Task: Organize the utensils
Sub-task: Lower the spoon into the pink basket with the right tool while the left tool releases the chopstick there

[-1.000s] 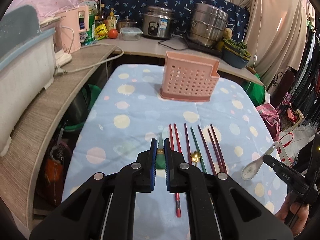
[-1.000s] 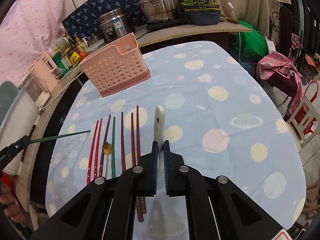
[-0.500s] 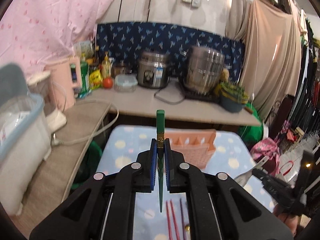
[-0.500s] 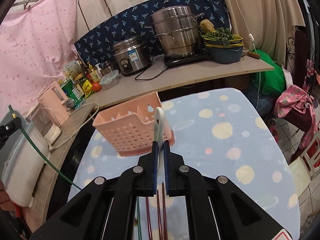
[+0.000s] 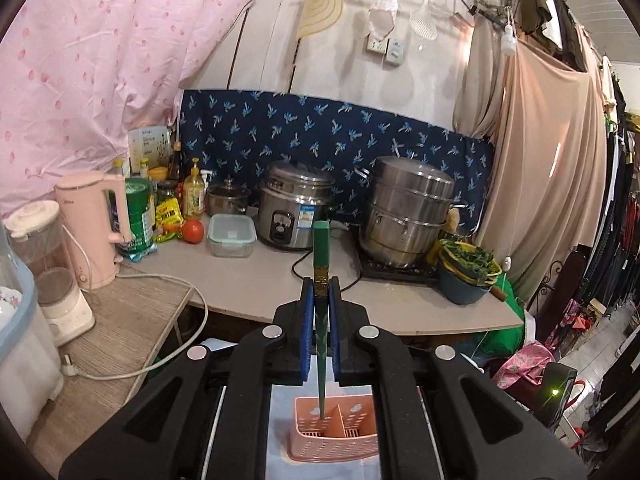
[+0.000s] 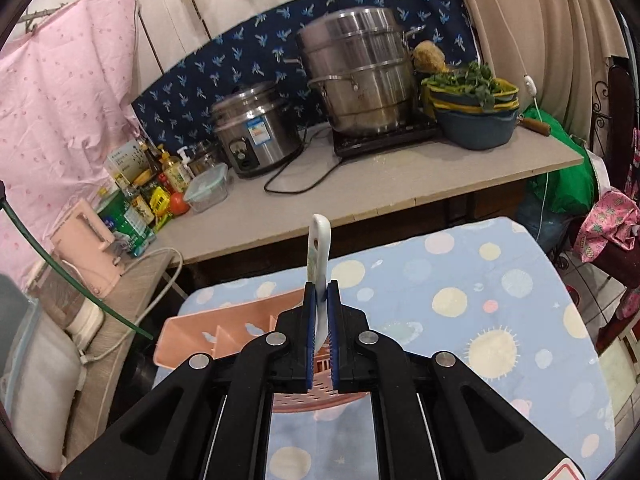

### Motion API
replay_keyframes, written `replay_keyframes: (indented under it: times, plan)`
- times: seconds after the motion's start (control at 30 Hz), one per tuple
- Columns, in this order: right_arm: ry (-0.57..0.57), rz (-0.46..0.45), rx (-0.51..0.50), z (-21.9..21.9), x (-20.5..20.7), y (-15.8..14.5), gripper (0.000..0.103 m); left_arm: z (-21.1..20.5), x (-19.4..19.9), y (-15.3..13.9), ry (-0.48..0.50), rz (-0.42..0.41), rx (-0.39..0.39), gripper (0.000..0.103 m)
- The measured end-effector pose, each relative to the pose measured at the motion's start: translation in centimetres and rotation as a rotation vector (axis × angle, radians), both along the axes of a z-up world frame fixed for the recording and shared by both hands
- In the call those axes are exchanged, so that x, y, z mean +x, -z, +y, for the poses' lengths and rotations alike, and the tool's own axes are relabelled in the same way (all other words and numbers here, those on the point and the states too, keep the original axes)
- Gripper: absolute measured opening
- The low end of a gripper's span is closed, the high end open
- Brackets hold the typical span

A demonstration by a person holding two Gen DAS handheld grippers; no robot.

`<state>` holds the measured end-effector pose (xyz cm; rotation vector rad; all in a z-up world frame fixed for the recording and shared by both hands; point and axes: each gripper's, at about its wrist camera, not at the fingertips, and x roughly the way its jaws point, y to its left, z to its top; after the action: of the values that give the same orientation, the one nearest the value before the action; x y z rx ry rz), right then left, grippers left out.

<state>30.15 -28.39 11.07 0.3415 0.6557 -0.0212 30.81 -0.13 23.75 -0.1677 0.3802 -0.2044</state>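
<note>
Left wrist view: left gripper [image 5: 320,312] pinches green chopstick [image 5: 321,280] upright, tip over pink utensil basket [image 5: 334,432], poised for dropping in | right gripper [image 6: 320,320] clamps white spoon [image 6: 319,256] handle-up above that basket.

table [image 6: 500,280]: blue dotted cloth | on it: pink utensil basket [image 6: 208,332], far-left end

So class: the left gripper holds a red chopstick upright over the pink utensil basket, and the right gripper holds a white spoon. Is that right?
Not quite. The chopstick in the left gripper is green, as the left wrist view shows. It does hang over the pink utensil basket, and the right gripper does hold a white spoon.
</note>
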Motion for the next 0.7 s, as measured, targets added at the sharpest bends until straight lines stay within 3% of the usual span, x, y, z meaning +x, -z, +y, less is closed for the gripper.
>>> replay_keyframes:
  times: [0.23,0.43,0.5,0.57,0.7]
  plan:
    - [-0.008,0.066,0.001,0.4,1.9,3.5,0.006,-0.4,2.8,5.6,0.016,0.105,-0.007,0.007]
    - [-0.009,0.077,-0.009,0.7,2.0,4.8,0.008,-0.2,3.8,7.6,0.004,0.139,-0.019,0.008]
    - [-0.004,0.065,-0.023,0.7,1.5,4.5,0.009,0.1,3.7,7.9,-0.008,0.142,-0.019,0.015]
    - [-0.003,0.057,-0.027,0.8,0.9,4.2,0.009,0.5,3.2,8.1,-0.022,0.145,-0.017,0.033]
    - [-0.014,0.043,-0.012,0.7,-1.6,3.3,0.009,1.3,1.5,8.1,-0.032,0.147,-0.020,0.041]
